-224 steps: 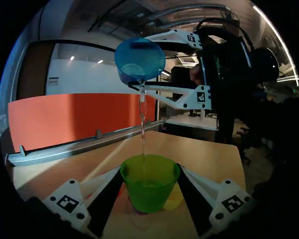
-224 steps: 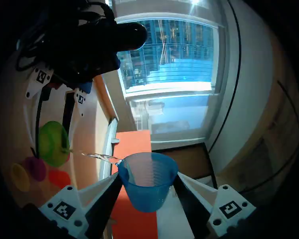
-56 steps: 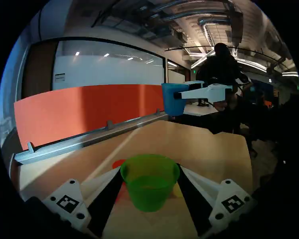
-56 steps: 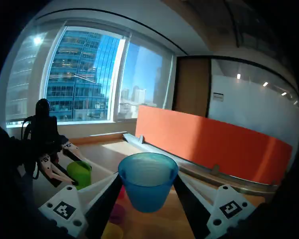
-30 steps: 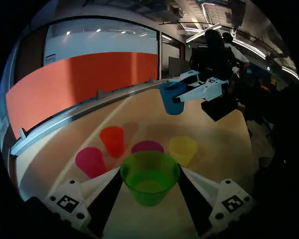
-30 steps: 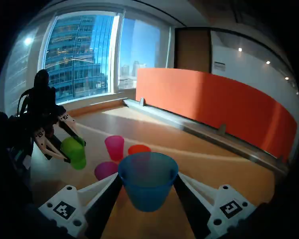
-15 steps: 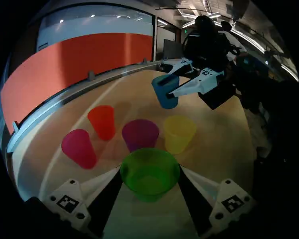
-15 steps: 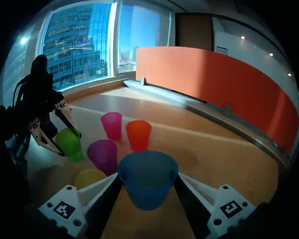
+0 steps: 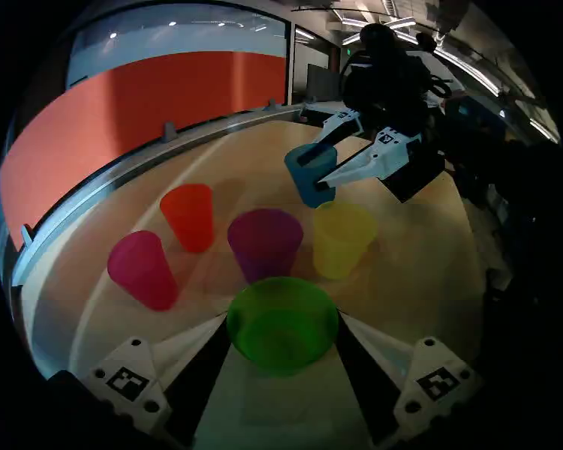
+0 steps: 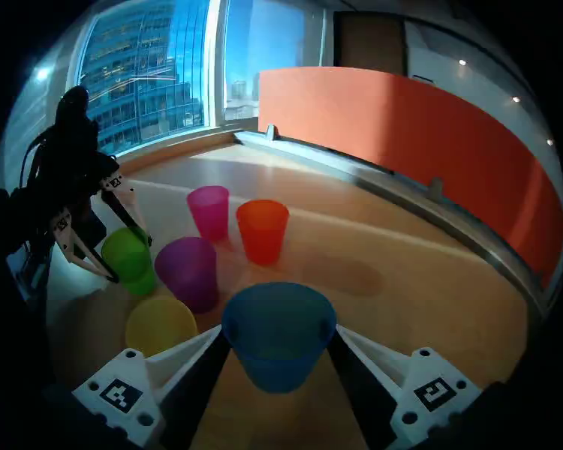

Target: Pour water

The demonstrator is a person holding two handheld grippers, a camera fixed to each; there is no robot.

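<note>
At the bottom centre of the left gripper view, the green cup [image 9: 282, 331] sits upright between the two fingers of the left gripper [image 9: 281, 319]. One white finger presses each side of its wall just under the rim, so I read that gripper as clamped on it. Higher in the frame four cups stand on the wooden table [image 9: 424, 247]: a pink cup [image 9: 141, 270] at left, an orange cup [image 9: 188, 216] beyond it, a purple cup [image 9: 265, 241] in the middle just past the green one, and a yellow cup [image 9: 342, 238] to its right. Toward the upper right of that frame I see the right gripper [image 9: 317, 169], held by a person in dark silhouette, with the blue cup [image 9: 305, 180] pinched between its fingers, tilted, just past the yellow cup. At the bottom centre of the right gripper view the same blue cup sits between that gripper's fingers, both touching its sides, mouth open toward me. I cannot tell whether water lies in either cup, nor whether the green cup touches the table. At the left of that view the green cup hangs between the left gripper's fingers, just beside the purple cup
</note>
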